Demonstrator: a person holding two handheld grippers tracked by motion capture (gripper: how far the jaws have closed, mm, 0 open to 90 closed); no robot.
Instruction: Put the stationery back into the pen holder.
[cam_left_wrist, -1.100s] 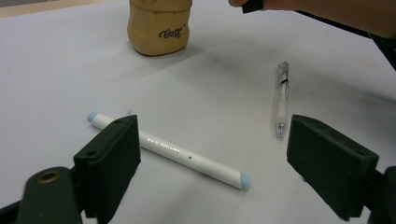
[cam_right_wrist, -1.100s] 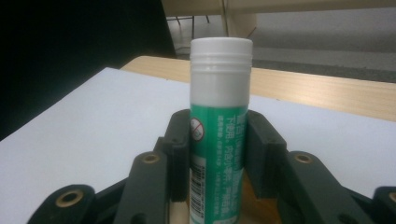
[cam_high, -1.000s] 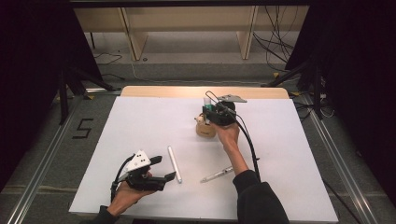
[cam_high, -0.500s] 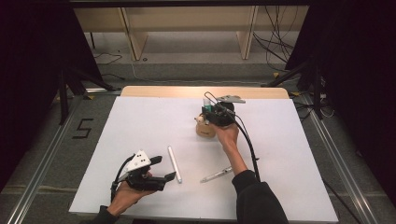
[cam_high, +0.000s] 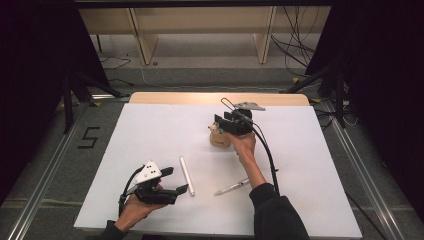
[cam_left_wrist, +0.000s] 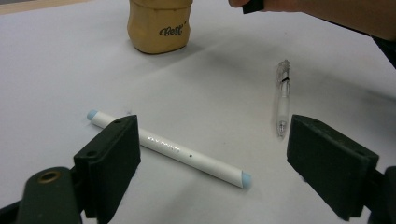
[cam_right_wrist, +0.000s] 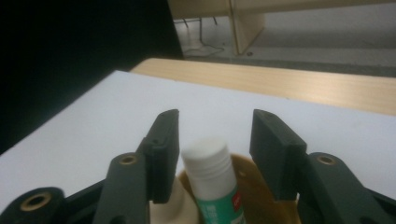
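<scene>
A tan cup (cam_high: 219, 140) marked "Best" stands at the middle back of the white table (cam_high: 150, 130), and a white-capped glue stick (cam_right_wrist: 212, 177) stands upright in it. My right gripper (cam_high: 220, 124) hovers over the cup. Its jaws have just been opening and now stand either side of the glue stick's cap, with a gap on both sides. My left gripper (cam_high: 175, 181) rests near the front left, open wide. A white pen (cam_left_wrist: 168, 148) lies just ahead of its jaws, and a clear pen (cam_left_wrist: 283, 95) lies further right.
The white pen (cam_high: 186, 175) and the clear pen (cam_high: 232, 187) lie loose between the two hands. A wooden strip (cam_high: 200, 98) borders the table's far edge. Cables and stands sit on the floor beyond.
Both hands stay where they were. The right gripper's jaws look a little wider apart above the cup.
</scene>
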